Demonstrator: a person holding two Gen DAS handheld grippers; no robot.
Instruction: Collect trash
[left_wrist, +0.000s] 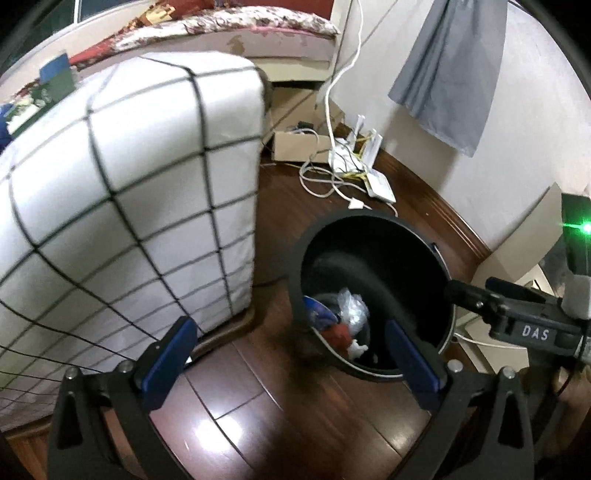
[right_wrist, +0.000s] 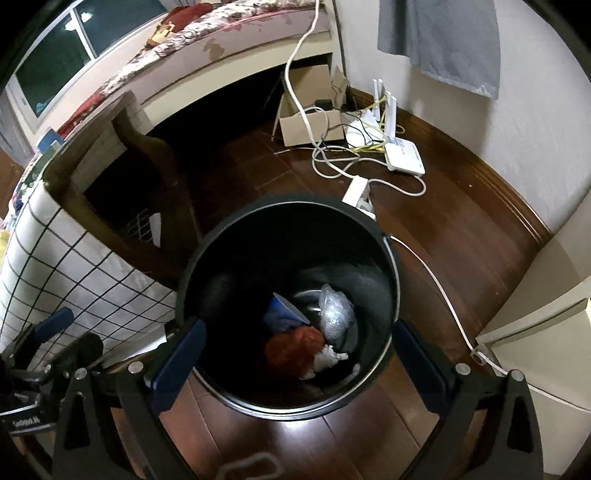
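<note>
Black plastic formed the round trash bin (right_wrist: 288, 295) that stood on the dark wooden floor (right_wrist: 436, 236), just beside a white cushion (left_wrist: 129, 192) crossed with black grid lines on its left. At the bottom of the bin lay a blue scrap (right_wrist: 282, 312), an orange-red crumpled piece (right_wrist: 291, 349), a small white wad (right_wrist: 327, 358) and a clear crinkled plastic wrapper (right_wrist: 334, 312) (all loosely heaped together). The left gripper (left_wrist: 291, 354) hung above the floor near the bin's rim, its blue-padded fingers spread wide with nothing between them. The right gripper (right_wrist: 299, 358) hovered directly over the bin's mouth, jaws equally wide apart and empty. Farther right, an open cardboard box (right_wrist: 310, 118) sat by the wall holding cables, next to a white router (right_wrist: 404, 157).
</note>
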